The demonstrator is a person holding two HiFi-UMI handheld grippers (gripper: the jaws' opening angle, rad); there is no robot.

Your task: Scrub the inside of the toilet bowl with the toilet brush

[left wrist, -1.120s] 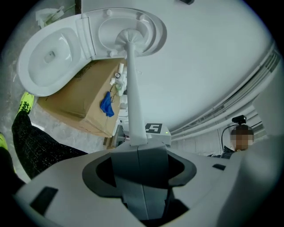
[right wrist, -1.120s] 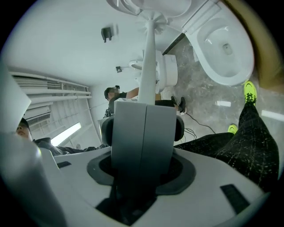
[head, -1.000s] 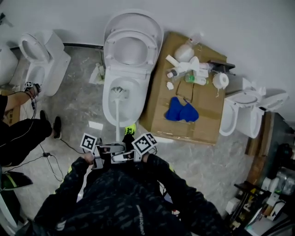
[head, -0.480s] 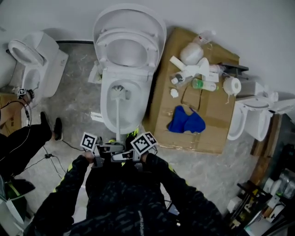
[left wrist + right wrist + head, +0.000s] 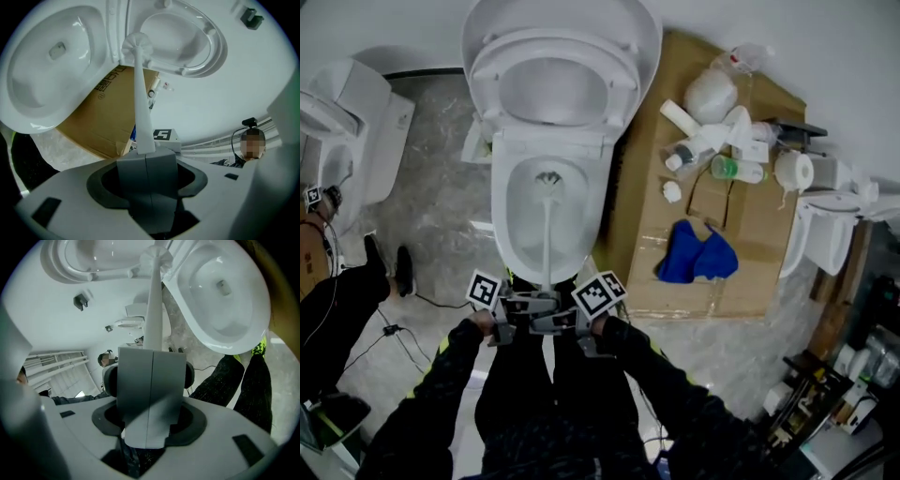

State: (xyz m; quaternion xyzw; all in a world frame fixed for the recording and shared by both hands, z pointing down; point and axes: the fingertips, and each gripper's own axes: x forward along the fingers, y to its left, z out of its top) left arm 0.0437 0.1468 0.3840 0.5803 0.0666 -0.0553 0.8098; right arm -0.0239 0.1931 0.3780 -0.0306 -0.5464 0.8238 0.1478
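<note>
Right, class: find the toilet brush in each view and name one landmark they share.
Head view: toilet brush at centre, handle running up from the jaws into the bowl.
Left gripper view: centre, rising from the shut jaws.
Right gripper view: centre, rising from the shut jaws.
Shared landmark: toilet bowl, centre; upper left; upper right.

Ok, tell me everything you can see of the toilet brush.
The toilet brush is all white and plastic-looking: a long handle tapering to a small round bristle head. It points away from the person, head low inside the toilet bowl. The left tool and right tool are both shut on the handle's near end.
</note>
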